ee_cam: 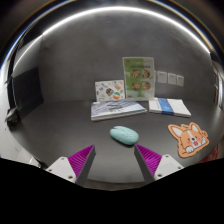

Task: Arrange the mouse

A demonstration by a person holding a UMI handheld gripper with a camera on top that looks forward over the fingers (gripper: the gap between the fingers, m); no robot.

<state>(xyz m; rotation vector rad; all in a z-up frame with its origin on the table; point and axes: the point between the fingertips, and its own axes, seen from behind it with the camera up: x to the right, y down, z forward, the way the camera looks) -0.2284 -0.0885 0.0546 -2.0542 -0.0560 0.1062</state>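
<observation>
A single pale mint-green mouse [124,135] sits on the grey desk [60,130], just ahead of the tool [113,158] and roughly centred on the gap between its two fingers, touching neither. The tool's fingers are spread wide and hold nothing; their two purple pads [80,159] face each other across bare desk surface.

Just beyond the mouse lies one flat, closed item, apparently a slim book or pad [117,109], with a smaller printed card [110,89] propped or resting at its far edge. Behind that, one upright leaflet [138,74] with a green heading and pictures stands against the back wall. To the right of the flat item is one stack of white and blue booklets [169,107]. Nearer the tool on the right, well apart from the mouse, lies one orange mat shaped like a fox or corgi face [187,138]. A row of about three white wall sockets [170,78] shows beside the leaflet, too small to count surely.
</observation>
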